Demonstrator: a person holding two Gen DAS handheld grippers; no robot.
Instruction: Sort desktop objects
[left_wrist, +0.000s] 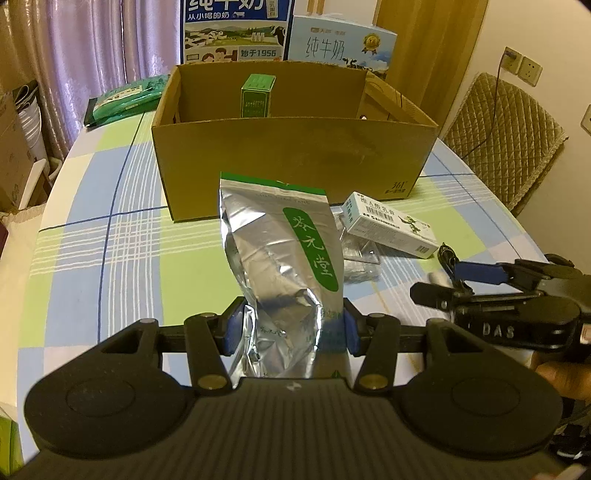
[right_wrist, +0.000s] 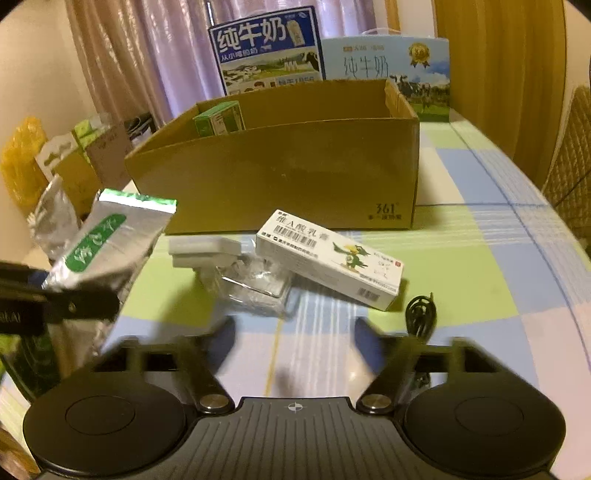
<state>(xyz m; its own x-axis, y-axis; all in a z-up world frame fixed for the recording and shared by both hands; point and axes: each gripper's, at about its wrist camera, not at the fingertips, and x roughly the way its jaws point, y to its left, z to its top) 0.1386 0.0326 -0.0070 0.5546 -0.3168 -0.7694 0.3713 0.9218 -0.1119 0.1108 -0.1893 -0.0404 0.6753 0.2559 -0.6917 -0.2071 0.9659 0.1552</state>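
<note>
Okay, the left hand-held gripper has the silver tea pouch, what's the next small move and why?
Probably carry it forward and up over the near wall of the cardboard box. The left hand-held gripper is shut on the silver tea pouch, which is short of the box; the box is open-topped, with a green carton already inside.

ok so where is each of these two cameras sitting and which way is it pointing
Left wrist: on the left gripper, looking along its fingers, shut on the foil bag, toward the cardboard box; the right gripper and part of a hand show at right.
Right wrist: on the right gripper, fingers open and blurred, above the table, facing the white box and the cardboard box; the left gripper shows at left.
Shared: foil bag, white box, cardboard box, milk cartons.
</note>
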